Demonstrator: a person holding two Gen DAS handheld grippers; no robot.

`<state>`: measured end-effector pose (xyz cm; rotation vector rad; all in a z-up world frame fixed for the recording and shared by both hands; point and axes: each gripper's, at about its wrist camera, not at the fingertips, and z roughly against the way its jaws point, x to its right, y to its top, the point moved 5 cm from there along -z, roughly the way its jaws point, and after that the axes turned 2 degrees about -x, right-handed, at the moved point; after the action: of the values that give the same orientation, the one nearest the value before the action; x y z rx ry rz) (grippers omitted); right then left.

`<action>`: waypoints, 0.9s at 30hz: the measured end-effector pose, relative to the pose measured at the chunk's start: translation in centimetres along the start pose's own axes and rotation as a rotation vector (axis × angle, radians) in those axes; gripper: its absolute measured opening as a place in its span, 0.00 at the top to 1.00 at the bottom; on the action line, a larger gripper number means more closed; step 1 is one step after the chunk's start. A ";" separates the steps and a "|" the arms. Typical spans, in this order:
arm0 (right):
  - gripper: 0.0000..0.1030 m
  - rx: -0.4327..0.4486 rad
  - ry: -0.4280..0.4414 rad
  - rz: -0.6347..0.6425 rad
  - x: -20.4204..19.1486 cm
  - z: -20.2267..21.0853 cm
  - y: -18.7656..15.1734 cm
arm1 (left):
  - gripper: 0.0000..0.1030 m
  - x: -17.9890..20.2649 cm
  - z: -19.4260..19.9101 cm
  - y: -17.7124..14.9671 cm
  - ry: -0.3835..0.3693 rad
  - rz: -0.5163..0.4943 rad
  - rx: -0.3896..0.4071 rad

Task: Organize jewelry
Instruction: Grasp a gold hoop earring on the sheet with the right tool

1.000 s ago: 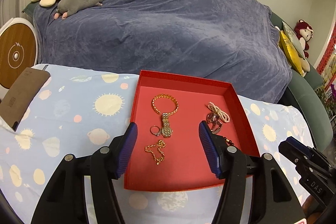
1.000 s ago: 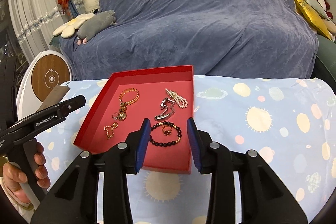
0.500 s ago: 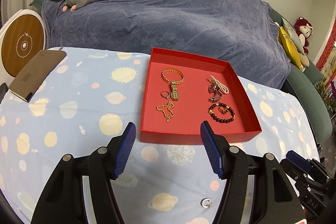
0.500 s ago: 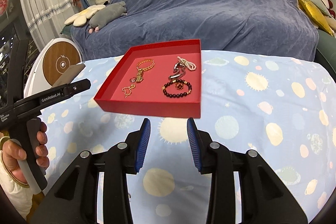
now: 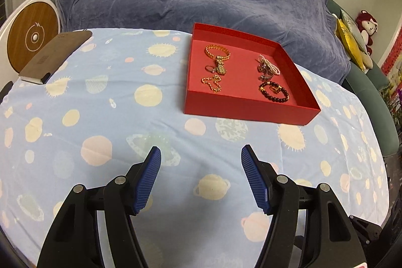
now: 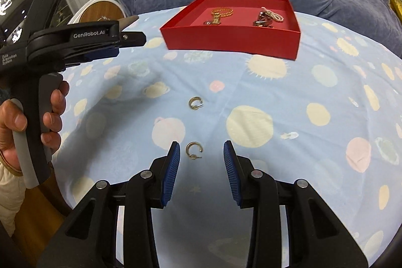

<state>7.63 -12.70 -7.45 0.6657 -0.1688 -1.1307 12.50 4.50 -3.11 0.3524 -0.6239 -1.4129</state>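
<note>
Gold hoop earring (image 6: 193, 151) lies just ahead of open right tongs (image 6: 201, 151).

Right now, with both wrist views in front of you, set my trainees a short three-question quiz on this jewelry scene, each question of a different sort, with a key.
1. True or false: both hoop earrings are already in the red tray.
2. Which piece lies nearest the tray's front right corner in the left wrist view? A) gold bangle B) dark bead bracelet C) pearl strand
3. Fill in: the right tool has its open jaws either side of a ____ lying on the cloth.

Key: 1. False; both lie on the cloth in front of the tray. 2. B. 3. Hoop earring.
</note>
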 end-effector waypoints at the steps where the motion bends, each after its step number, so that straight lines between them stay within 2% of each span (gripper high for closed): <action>1: 0.66 0.000 -0.002 0.010 -0.3 -0.2 -0.1 | 0.38 -0.1 0.0 -0.4 -0.001 0.005 -0.005; 9: 0.67 -0.024 -0.032 0.054 -0.9 -2.4 -0.2 | 0.38 -0.3 -0.2 -1.6 0.019 -0.029 -0.013; 20: 0.84 -0.016 -0.069 0.075 -0.5 -3.0 0.1 | 0.38 0.3 -1.1 -2.2 0.001 -0.052 -0.045; 27: 0.84 -0.012 -0.071 0.035 0.9 -2.2 0.1 | 0.38 1.7 -2.4 -3.1 -0.029 -0.069 -0.089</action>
<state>9.09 -12.60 -9.30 0.6104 -0.2333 -1.1210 11.54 2.04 -6.47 0.2859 -0.5753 -1.5088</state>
